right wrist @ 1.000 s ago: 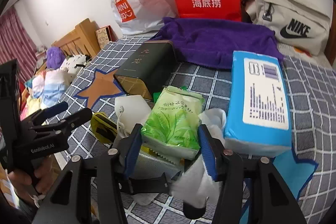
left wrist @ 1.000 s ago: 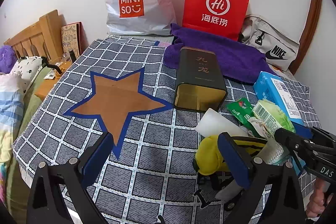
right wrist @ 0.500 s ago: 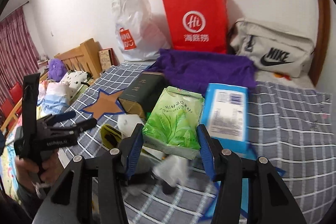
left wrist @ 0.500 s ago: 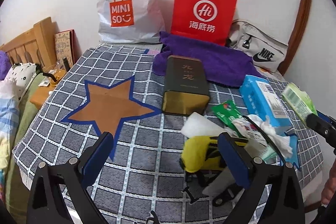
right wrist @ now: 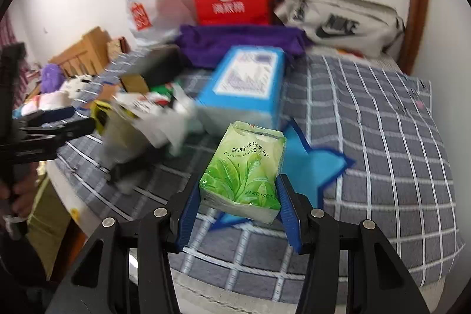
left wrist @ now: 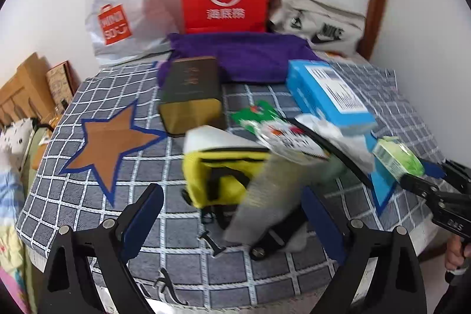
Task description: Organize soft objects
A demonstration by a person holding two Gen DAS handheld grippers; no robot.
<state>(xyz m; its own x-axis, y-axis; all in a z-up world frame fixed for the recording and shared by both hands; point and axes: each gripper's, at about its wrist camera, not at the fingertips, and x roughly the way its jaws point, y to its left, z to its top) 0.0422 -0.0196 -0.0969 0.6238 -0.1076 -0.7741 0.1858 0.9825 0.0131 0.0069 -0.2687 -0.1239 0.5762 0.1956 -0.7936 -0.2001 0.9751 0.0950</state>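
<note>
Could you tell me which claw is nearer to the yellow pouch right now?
Left. The left claw hangs open just in front of the yellow pouch, nothing between its pads. The right claw, gripping the green tissue pack, is off over the blue star.

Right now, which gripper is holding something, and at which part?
The right gripper holds the green tissue pack by its two long sides, near its lower end. The left gripper holds nothing.

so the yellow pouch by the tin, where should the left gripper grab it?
Take the yellow pouch across its bare left half, coming down from above. Wrappers overlap its right side, and a black strap trails off its near edge. The left gripper is open.
</note>
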